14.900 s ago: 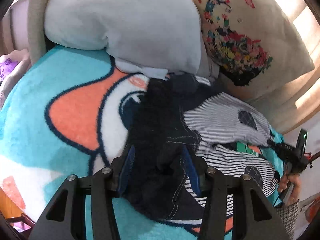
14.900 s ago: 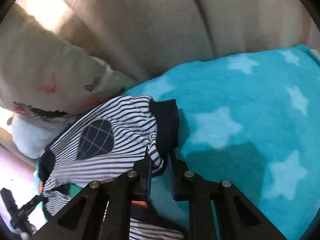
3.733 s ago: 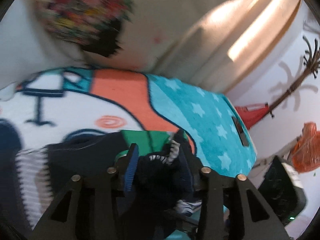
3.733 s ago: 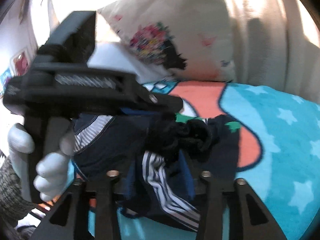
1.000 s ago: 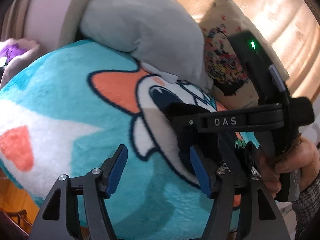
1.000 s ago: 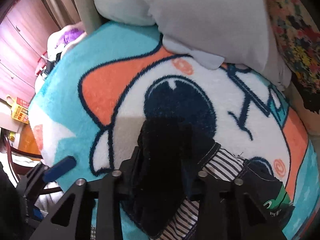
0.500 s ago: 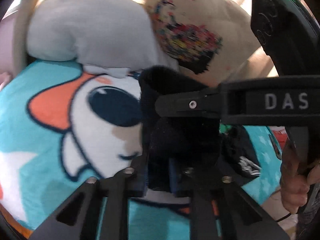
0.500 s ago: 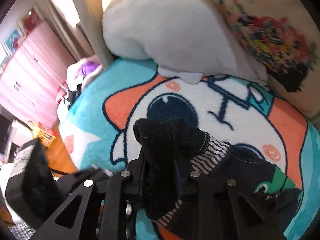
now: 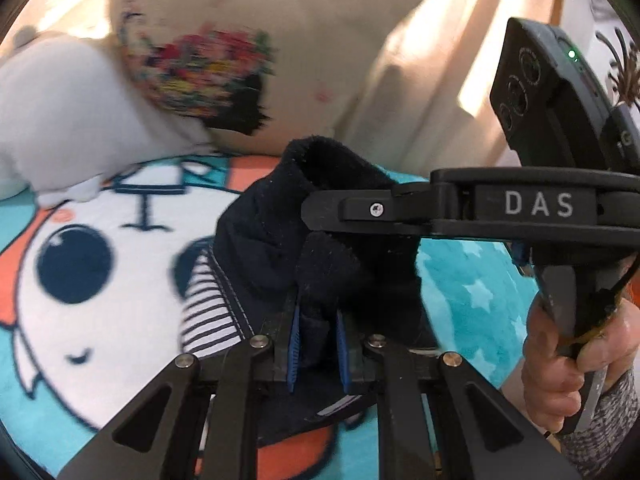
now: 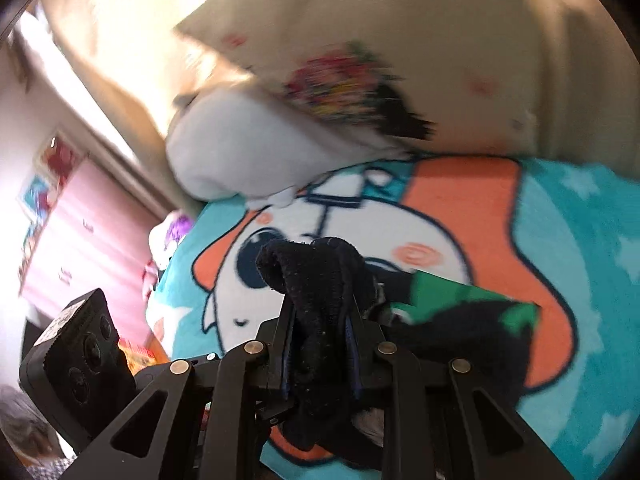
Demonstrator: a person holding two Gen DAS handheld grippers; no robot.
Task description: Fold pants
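Pants (image 9: 320, 220) now lifted off cartoon blanket (image 9: 80, 320)

both wrist views: close, tilted down | shared: blanket (image 9: 100, 280), pillows (image 10: 360, 60)

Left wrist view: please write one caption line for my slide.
Left gripper and right gripper both pinch the dark pants above the cartoon blanket.

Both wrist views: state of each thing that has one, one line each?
Left claw: shut on pants.
Right claw: shut on pants.
Pants: dark end bunched and lifted in both claws, rest trailing on blanket.
Blanket: spread flat.
Pillows: propped at bed's far end.
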